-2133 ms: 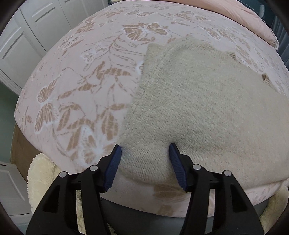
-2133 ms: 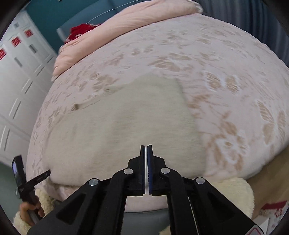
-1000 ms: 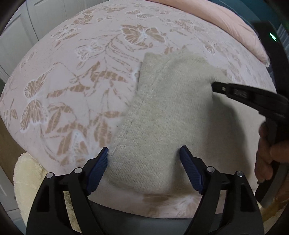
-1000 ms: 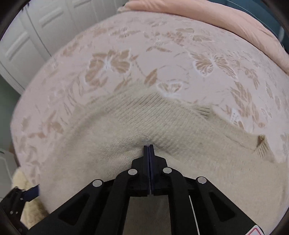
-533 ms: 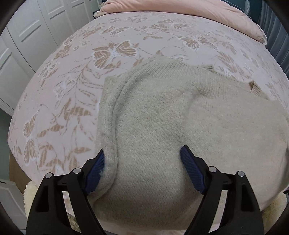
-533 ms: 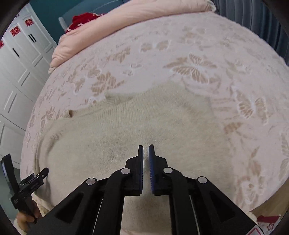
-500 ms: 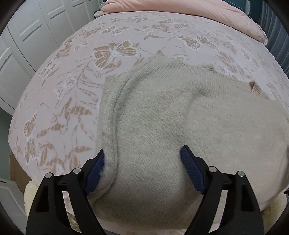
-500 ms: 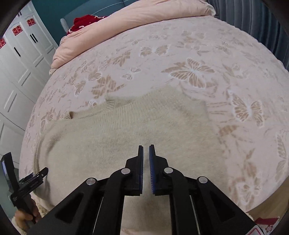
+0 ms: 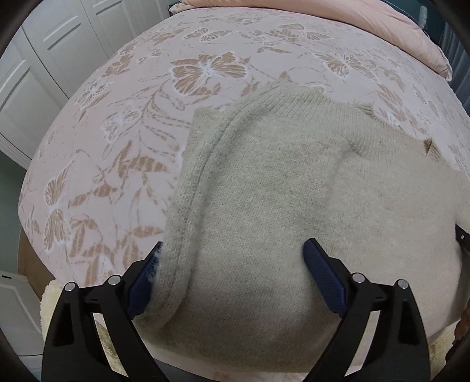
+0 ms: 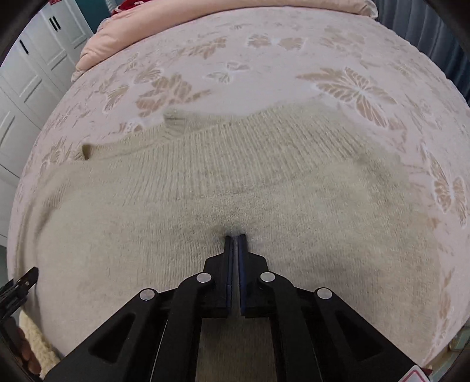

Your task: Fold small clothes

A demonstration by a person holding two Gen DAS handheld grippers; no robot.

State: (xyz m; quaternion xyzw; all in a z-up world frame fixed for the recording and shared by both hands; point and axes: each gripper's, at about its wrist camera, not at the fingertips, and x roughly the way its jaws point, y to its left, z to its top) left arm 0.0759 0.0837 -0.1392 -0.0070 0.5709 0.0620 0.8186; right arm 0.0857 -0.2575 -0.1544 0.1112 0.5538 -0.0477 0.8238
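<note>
A beige knitted sweater [image 9: 279, 199] lies on a pink bed cover with brown butterflies [image 9: 117, 141]. One part is folded over the body, and its ribbed edge runs up the left side. My left gripper [image 9: 235, 264] is open, with its blue fingers either side of the folded part near the bed's front edge. In the right wrist view the sweater [image 10: 205, 191] fills the middle. My right gripper [image 10: 234, 236] is shut, with its tips pressed into the knit; I cannot tell if any fabric is pinched.
A pink duvet [image 9: 337, 17] lies at the far end of the bed. White wardrobe doors [image 9: 44, 58] stand to the left. A cream fluffy rug [image 9: 50, 296] lies below the bed edge. The other gripper's tip [image 10: 20, 283] shows at the lower left.
My right gripper has moved down and forward onto the sweater and its small gap has closed. My left gripper has stayed open around the folded part.
</note>
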